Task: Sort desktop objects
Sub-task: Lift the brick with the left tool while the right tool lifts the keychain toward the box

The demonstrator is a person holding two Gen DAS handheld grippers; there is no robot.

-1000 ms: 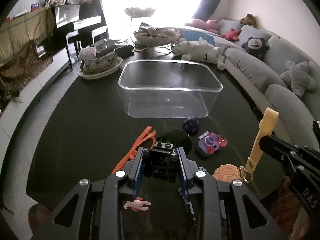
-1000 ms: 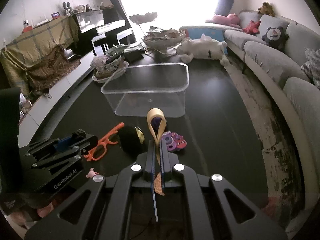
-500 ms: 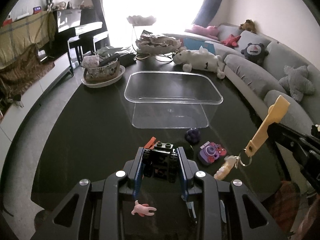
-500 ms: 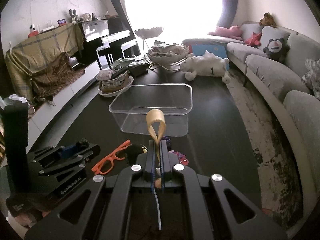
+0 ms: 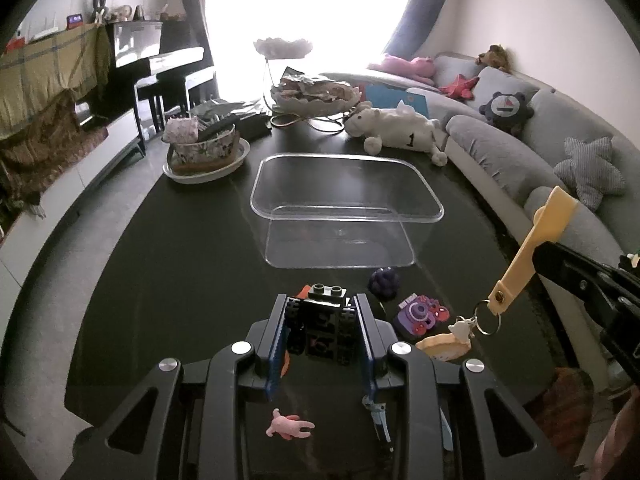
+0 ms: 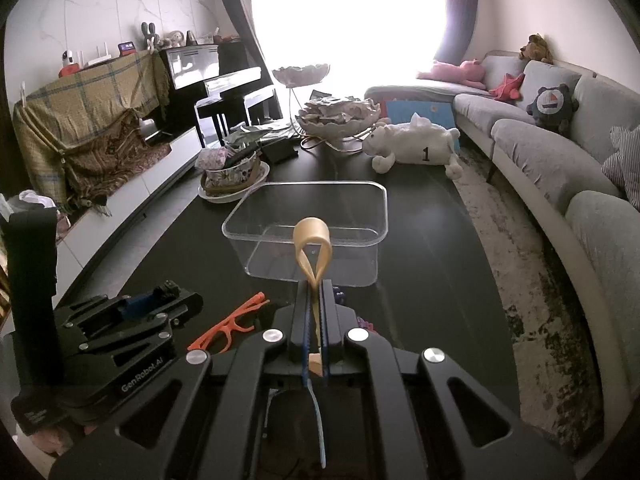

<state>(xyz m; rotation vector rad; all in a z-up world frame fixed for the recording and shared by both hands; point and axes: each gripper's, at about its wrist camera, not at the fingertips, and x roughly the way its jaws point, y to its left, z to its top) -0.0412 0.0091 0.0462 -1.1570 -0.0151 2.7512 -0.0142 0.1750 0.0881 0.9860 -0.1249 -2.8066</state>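
The left gripper (image 5: 322, 320) clamps a black toy brick vehicle (image 5: 323, 326) above the dark table (image 5: 180, 264). The right gripper (image 6: 316, 292) pinches a tan looped keychain strap (image 6: 313, 242), its biscuit charm (image 5: 443, 347) dangling. A clear rectangular plastic bin (image 5: 346, 216) stands empty beyond.

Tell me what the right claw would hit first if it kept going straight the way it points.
Probably the clear plastic box: the right claw, shut on the yellow strap, points at its near wall. Depth is hard to judge.
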